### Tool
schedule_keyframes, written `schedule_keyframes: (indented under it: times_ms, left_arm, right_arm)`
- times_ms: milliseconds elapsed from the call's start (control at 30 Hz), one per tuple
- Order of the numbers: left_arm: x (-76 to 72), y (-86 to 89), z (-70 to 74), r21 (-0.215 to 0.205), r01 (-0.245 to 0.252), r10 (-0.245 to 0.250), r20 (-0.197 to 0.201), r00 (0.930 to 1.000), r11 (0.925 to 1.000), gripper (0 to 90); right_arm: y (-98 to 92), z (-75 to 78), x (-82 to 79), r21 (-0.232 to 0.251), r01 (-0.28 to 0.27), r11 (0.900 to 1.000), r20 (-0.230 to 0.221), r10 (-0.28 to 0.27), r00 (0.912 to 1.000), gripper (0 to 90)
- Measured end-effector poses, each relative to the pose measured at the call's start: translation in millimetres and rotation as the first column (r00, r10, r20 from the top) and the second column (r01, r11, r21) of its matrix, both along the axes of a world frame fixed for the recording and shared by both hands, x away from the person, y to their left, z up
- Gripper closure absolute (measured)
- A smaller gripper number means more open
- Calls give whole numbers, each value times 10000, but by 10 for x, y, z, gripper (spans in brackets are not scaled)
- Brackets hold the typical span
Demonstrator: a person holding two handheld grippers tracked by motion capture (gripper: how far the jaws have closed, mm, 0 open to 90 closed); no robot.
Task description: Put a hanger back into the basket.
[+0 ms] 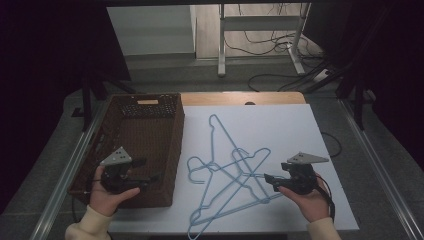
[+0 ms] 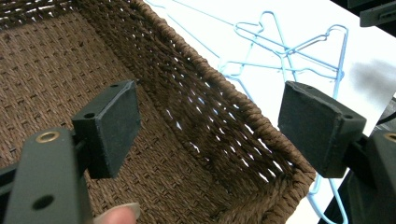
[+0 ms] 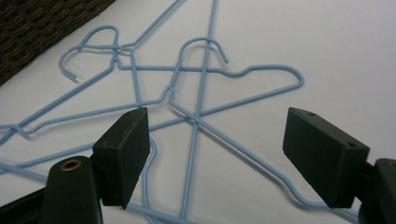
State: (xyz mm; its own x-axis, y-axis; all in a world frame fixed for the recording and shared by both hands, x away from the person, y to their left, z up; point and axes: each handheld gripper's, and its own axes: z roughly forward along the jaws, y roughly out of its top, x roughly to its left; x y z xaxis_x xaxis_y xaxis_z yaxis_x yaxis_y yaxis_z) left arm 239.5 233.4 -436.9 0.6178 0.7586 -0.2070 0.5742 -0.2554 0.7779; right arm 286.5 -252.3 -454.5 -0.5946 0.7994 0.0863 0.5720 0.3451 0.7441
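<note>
On the left sits the brown woven basket point(image 1: 150, 131), and it looks bare inside: nothing has gone in yet. The left gripper point(image 1: 145, 170) hangs over the basket's near end, jaws spread wide with nothing between them; its own view looks down at the weave and the rim corner. Moving right, the pale blue wire hangers point(image 1: 227, 172) lie in a crossed heap on the white table point(image 1: 300, 130), just beside the basket but all outside it. I make out several, hooks and shoulders tangled over one another. Further right, the right gripper point(image 1: 270, 181) points at the heap's edge, jaws apart, gripping nothing, with wires lying just ahead of its pads. So the sorting seems barely begun: every hanger is left to lift and drop into the basket.
</note>
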Motion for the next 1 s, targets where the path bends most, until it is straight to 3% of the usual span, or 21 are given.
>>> schedule_keyframes:
  times_ms: [367,600,1000]
  left_arm:
    - [-15,-74,3,122,296,-295,-76,9995,9995,212]
    - [-16,-78,2,147,294,-292,-85,9995,9995,212]
    - [-14,-89,-5,167,296,-294,-104,9995,9994,212]
  right_arm:
    - [303,-16,204,-185,-148,9997,-499,138,9987,277]
    - [482,-94,365,-354,-134,9993,-962,99,9953,304]
    - [877,-304,633,-1061,-482,9932,-1784,287,9835,405]
